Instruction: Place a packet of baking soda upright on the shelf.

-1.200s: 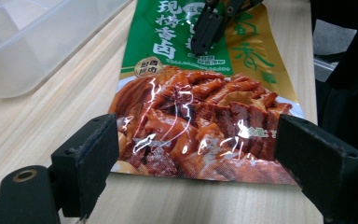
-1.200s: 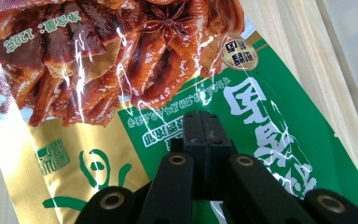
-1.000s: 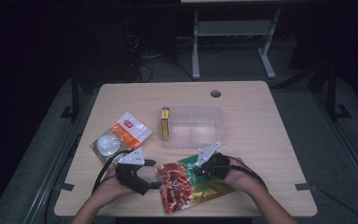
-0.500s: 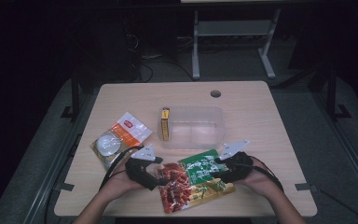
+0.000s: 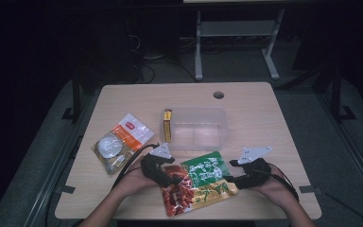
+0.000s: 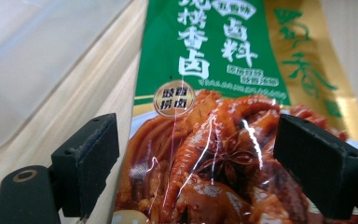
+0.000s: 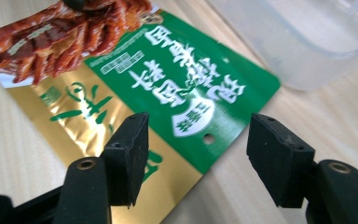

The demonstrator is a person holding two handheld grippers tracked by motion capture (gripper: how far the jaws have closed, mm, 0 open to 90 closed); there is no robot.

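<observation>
A green, gold and red snack packet (image 5: 198, 182) lies flat at the table's (image 5: 264, 123) near edge, before a clear tub (image 5: 196, 127). The left gripper (image 6: 191, 163) straddles its red end, jaws wide, gripping nothing. The right gripper (image 7: 196, 156), jaws just opened, hovers over its green end.

Both grippers' fingers (image 6: 319, 170) apart — right just opening

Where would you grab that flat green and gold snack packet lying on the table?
The packet lies flat, so only its thin edges can be pinched. I would probably take the green end with the small hang hole, coming in low from the right, where the right gripper already points with open fingers.
</observation>
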